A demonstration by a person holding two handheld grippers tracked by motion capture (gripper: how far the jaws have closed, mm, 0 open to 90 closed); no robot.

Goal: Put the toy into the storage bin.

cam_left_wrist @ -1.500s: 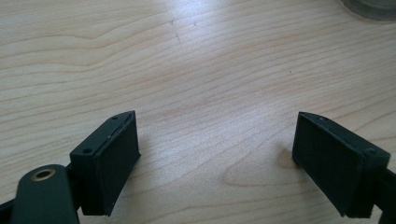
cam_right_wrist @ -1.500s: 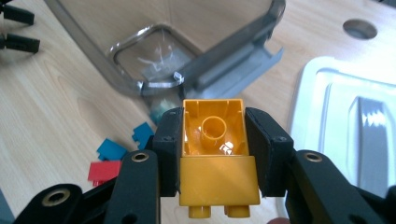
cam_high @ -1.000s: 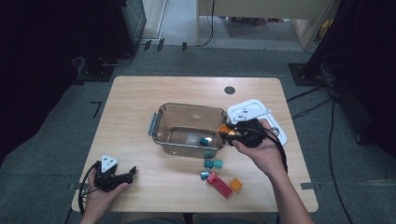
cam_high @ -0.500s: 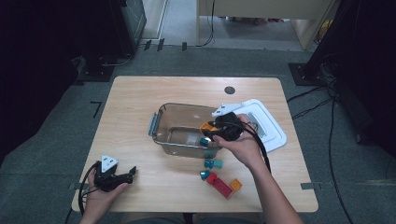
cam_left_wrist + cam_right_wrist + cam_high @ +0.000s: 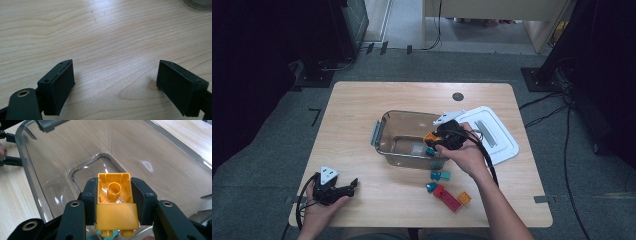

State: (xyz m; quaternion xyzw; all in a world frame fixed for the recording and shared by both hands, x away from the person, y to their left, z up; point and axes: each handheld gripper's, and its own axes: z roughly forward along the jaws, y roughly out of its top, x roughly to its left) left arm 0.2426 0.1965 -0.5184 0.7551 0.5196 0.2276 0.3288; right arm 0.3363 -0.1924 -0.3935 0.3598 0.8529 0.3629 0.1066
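Jaws of the right gripper [image 5: 113, 195] are clenched on an orange toy brick [image 5: 115, 202], one pad flat against each side wall, with its hollow underside and inner tube turned toward the camera. In the high view that gripper [image 5: 432, 142] holds the brick over the clear plastic bin [image 5: 384, 147], just inside its near right corner, with the bin's white lid [image 5: 499, 142] lying beside it on the bench [image 5: 362, 100].

I judge the brick light, stiff and hard-walled, so it should take a firm squeeze without giving. Its moulded plastic is smooth, and it could slide or twist if gripped by a corner. The flat opposite walls, as taken now, look the best hold; the studs and the open underside offer poorer purchase. Dropped from this height it would likely bounce and rattle in the bin rather than break.

More bricks, teal [image 5: 441, 175], red [image 5: 447, 197] and orange [image 5: 464, 198], lie on the bench in front of the bin.

At the bench's near left corner the left gripper [image 5: 353, 184] rests low, its jaws released and wide apart over bare wood.
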